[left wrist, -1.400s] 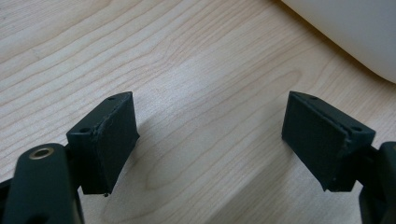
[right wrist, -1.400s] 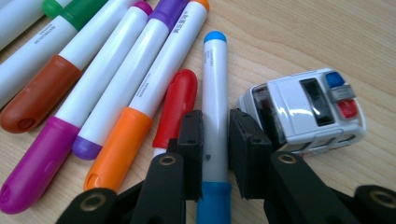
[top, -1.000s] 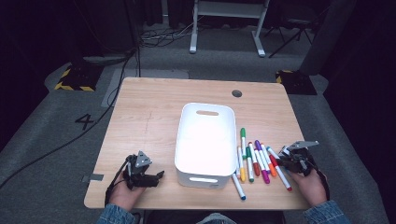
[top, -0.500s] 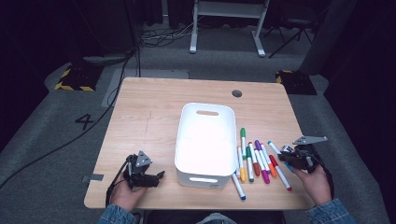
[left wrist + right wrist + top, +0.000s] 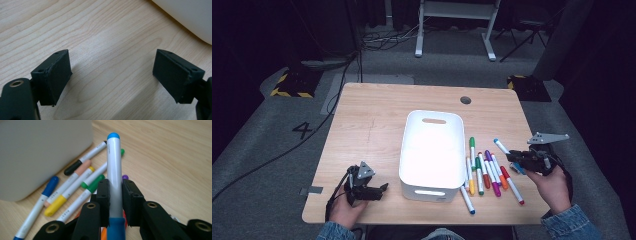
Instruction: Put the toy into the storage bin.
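My right gripper (image 5: 512,156) (image 5: 115,187) is shut on a white marker with light-blue ends (image 5: 502,146) (image 5: 113,165) and holds it above the table, to the right of the loose markers. Several coloured markers (image 5: 484,172) (image 5: 75,182) lie side by side on the wood, right of a white bin (image 5: 434,116) (image 5: 37,150). My left gripper (image 5: 382,190) (image 5: 111,72) rests low near the table's front left. Its jaws have just been opening and stand apart with only bare wood between them. The bin's corner (image 5: 190,17) is at the upper right of the left gripper view.
The bin sits mid-table with its handle slot at the far end. A cable hole (image 5: 465,100) is at the table's back right. Bare wood (image 5: 367,125) spreads left of the bin. Cables and yellow-black floor blocks (image 5: 292,82) lie beyond the table.
My right gripper has risen with the light-blue marker and shifted slightly right, away from the row of markers. The left hand stays in place.
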The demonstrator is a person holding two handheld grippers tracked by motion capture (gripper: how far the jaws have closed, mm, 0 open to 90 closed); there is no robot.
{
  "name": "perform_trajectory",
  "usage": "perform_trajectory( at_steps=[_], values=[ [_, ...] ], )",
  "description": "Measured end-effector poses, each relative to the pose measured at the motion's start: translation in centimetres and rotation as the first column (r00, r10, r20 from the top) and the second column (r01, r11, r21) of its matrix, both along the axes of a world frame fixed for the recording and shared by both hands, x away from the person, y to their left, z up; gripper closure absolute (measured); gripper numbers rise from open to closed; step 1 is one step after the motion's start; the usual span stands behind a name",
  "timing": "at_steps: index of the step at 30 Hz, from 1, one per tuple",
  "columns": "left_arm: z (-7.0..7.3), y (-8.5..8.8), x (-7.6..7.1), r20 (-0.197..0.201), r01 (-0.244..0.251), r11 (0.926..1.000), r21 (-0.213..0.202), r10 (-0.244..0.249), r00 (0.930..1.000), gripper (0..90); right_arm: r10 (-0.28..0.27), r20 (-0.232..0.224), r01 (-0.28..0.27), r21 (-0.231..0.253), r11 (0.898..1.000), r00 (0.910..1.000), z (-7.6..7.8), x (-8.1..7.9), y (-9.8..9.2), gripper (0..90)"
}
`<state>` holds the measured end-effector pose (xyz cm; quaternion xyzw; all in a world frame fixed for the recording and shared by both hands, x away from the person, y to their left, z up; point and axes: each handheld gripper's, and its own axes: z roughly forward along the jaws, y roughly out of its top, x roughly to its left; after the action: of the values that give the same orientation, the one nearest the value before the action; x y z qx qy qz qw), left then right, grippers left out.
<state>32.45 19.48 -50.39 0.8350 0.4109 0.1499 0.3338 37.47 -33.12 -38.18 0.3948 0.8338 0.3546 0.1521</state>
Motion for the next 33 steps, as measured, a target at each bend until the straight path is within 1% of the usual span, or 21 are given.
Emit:
perform_trajectory(
  at_steps=[1, 2, 4, 5, 6, 7, 9, 11, 14, 15, 17, 18, 19, 20, 21, 22, 23, 24, 28, 31, 33],
  values=[
    [0.0, 0.0, 0.0, 0.0, 0.0, 1.0, 0.0, 0.0, 1.0, 15.5, 0.013, 0.004, -0.013, 0.007, 1.0, 0.9999, 0.3, 0.0, 0.2, 77.2],
    [0.0, 0.0, 0.0, 0.0, 0.0, 1.0, 0.0, 0.0, 1.0, 15.5, 0.013, 0.004, -0.013, 0.007, 1.0, 0.9999, 0.3, 0.0, 0.2, 77.2],
    [0.0, 0.0, 0.0, 0.0, 0.0, 1.0, 0.0, 0.0, 1.0, 15.5, 0.032, 0.016, -0.032, 0.02, 0.999, 0.9994, 1.1, -0.2, 0.9, 77.2],
    [0.0, 0.0, 0.1, 0.004, -0.001, 1.0, 0.002, 0.001, 1.0, 15.5, 0.058, 0.03, -0.059, 0.025, 0.998, 0.9979, 1.8, -0.3, 1.7, 77.2],
    [0.0, 0.0, 0.1, 0.003, -0.009, 1.0, 0.001, 0.009, 1.0, 15.5, 0.073, 0.033, -0.074, 0.028, 0.997, 0.9968, 2.2, -0.4, 2.0, 77.2],
    [0.0, 0.0, 0.1, 0.003, -0.009, 1.0, 0.001, 0.009, 1.0, 15.5, 0.073, 0.033, -0.074, 0.028, 0.997, 0.9968, 2.2, -0.4, 2.0, 77.2],
    [0.0, 0.0, 0.1, 0.002, -0.006, 1.0, -0.002, 0.006, 1.0, 15.5, 0.105, 0.046, -0.107, 0.039, 0.994, 0.9934, 3.3, -0.6, 3.2, 77.1],
    [0.0, 0.0, 0.2, 0.002, -0.003, 1.0, -0.004, 0.003, 1.0, 15.5, 0.11, 0.044, -0.112, 0.049, 0.992, 0.9929, 3.6, -0.7, 3.6, 77.1],
    [0.0, 0.0, 0.2, 0.0, 0.004, 1.0, -0.002, -0.004, 1.0, 15.4, 0.14, 0.053, -0.143, 0.063, 0.988, 0.9888, 4.4, -0.8, 4.9, 77.1],
    [0.0, 0.0, 0.2, -0.001, 0.004, 1.0, -0.003, -0.004, 1.0, 15.4, 0.166, 0.058, -0.169, 0.066, 0.983, 0.9845, 4.8, -1.0, 5.8, 77.1],
    [0.0, 0.0, 0.2, -0.002, 0.004, 1.0, -0.003, -0.004, 1.0, 15.4, 0.189, 0.063, -0.194, 0.074, 0.978, 0.9799, 5.3, -1.1, 6.7, 77.1],
    [0.0, 0.0, 0.2, -0.002, 0.004, 1.0, -0.003, -0.004, 1.0, 15.4, 0.189, 0.063, -0.194, 0.074, 0.978, 0.9799, 5.3, -1.1, 6.7, 77.1],
    [0.0, 0.0, 0.2, -0.001, 0.004, 1.0, -0.003, -0.004, 1.0, 15.4, 0.211, 0.072, -0.217, 0.078, 0.973, 0.9748, 5.7, -1.3, 7.7, 77.2],
    [0.0, 0.0, 0.2, -0.001, 0.004, 1.0, -0.003, -0.004, 1.0, 15.4, 0.227, 0.072, -0.232, 0.078, 0.97, 0.9713, 5.8, -1.4, 8.1, 77.2],
    [0.0, 0.0, 0.2, -0.001, 0.004, 1.0, -0.003, -0.004, 1.0, 15.4, 0.227, 0.072, -0.232, 0.078, 0.97, 0.9713, 5.8, -1.4, 8.1, 77.2],
    [0.0, 0.0, 0.2, -0.001, 0.004, 1.0, -0.003, -0.004, 1.0, 15.4, 0.246, 0.076, -0.252, 0.088, 0.964, 0.9663, 6.1, -1.5, 8.9, 77.1],
    [0.0, 0.0, 0.2, -0.002, 0.004, 1.0, -0.003, -0.004, 1.0, 15.4, 0.246, 0.076, -0.252, 0.088, 0.964, 0.9663, 6.1, -1.5, 8.9, 77.1],
    [0.0, 0.0, 0.2, 0.0, 0.003, 1.0, -0.003, -0.003, 1.0, 15.4, 0.267, 0.079, -0.274, 0.091, 0.957, 0.9604, 6.3, -1.6, 9.7, 77.1],
    [0.0, 0.0, 0.2, 0.0, 0.004, 1.0, -0.002, -0.004, 1.0, 15.4, 0.288, 0.08, -0.295, 0.099, 0.95, 0.9542, 6.4, -1.6, 11.0, 77.2],
    [0.0, 0.0, 0.2, -0.002, 0.004, 1.0, -0.003, -0.004, 1.0, 15.4, 0.301, 0.071, -0.307, 0.097, 0.947, 0.9509, 6.2, -1.5, 11.9, 77.1],
    [0.0, 0.0, 0.2, -0.001, 0.004, 1.0, -0.002, -0.004, 1.0, 15.4, 0.32, 0.071, -0.325, 0.1, 0.94, 0.9449, 6.2, -1.6, 12.6, 77.1]
  ],
)
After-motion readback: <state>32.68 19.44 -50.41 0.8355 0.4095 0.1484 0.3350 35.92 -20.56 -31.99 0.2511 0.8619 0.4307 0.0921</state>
